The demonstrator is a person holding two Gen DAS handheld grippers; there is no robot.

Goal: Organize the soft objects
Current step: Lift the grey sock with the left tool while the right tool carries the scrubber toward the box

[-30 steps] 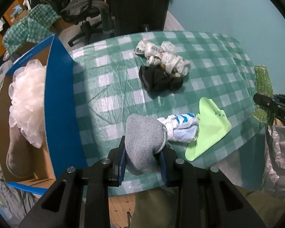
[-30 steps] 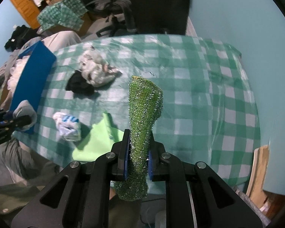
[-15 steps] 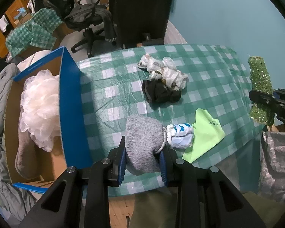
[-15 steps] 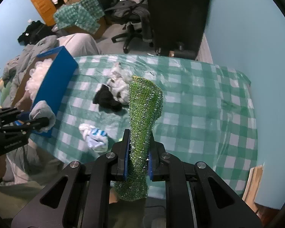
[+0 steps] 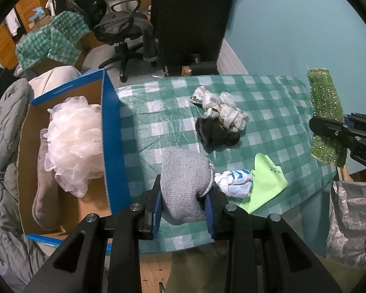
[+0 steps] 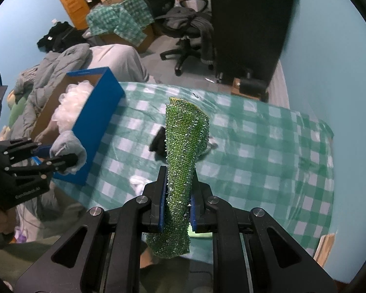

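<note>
my left gripper (image 5: 184, 206) is clenched on a grey sock (image 5: 183, 180), held above the near edge of the checked table (image 5: 268, 102), just right of the blue box (image 5: 111, 131). my right gripper (image 6: 175, 204) is clamped on a green sparkly sponge cloth (image 6: 184, 151), upright over the table.

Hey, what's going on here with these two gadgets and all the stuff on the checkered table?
A person is sorting soft items into a blue cardboard box beside the table. The left tongs grip a grey knit sock; the right tongs pinch a glittery green scrubber. A white mesh pouf is already in the box. A black cloth, a crumpled rag, a blue-white bundle and a lime cloth remain on the table.
</note>
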